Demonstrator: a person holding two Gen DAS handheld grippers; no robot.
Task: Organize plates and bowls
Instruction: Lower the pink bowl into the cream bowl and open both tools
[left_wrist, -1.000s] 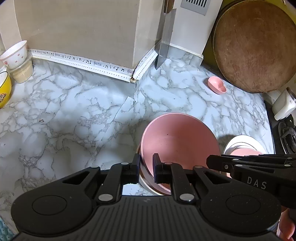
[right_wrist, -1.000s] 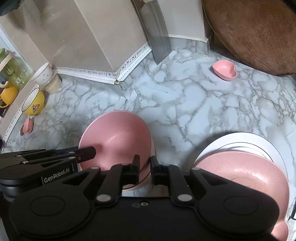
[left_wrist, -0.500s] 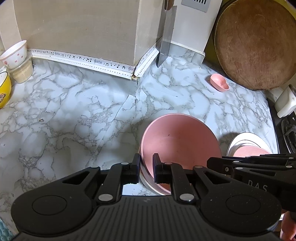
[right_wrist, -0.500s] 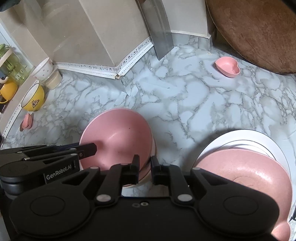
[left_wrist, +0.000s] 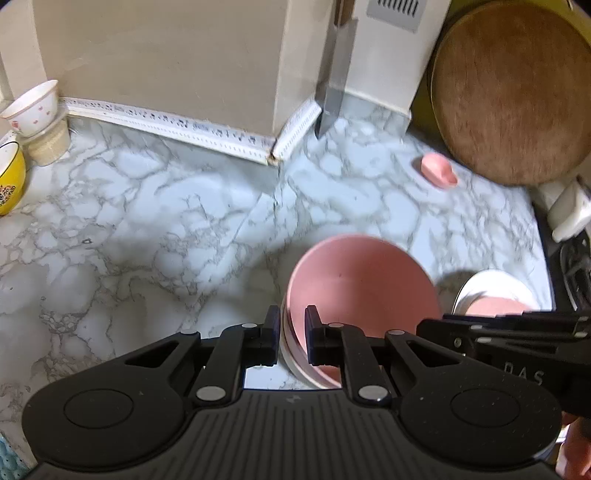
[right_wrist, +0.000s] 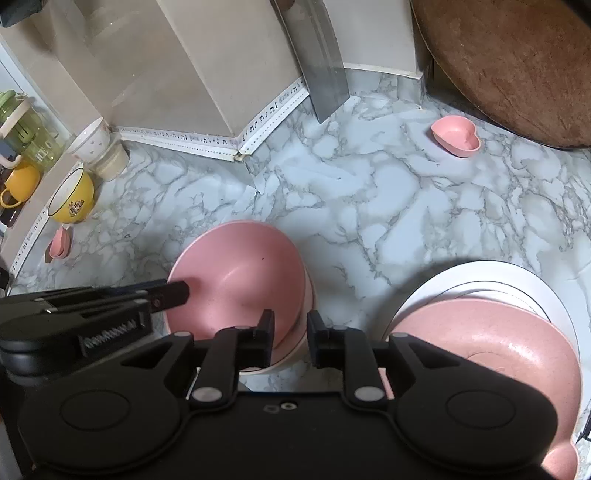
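A stack of pink bowls (left_wrist: 362, 280) (right_wrist: 240, 280) is held between both grippers above the marble counter (left_wrist: 147, 221). My left gripper (left_wrist: 291, 332) is shut on the stack's left rim. My right gripper (right_wrist: 291, 336) is shut on the stack's right rim. A pink plate (right_wrist: 491, 350) lies on a white plate (right_wrist: 517, 280) at the right, also seen in the left wrist view (left_wrist: 495, 284). A small pink heart-shaped dish (right_wrist: 456, 134) sits at the back.
A yellow bowl (right_wrist: 72, 199), a white patterned bowl (right_wrist: 90, 140) on a cup and a small pink dish (right_wrist: 59, 243) stand at the left. A round wooden board (left_wrist: 513, 88) leans at the back right. A cleaver (right_wrist: 321, 59) hangs at the back wall.
Both grippers have lifted with the bowl stack, so the counter and plates look smaller and farther below. Both grips are unchanged.
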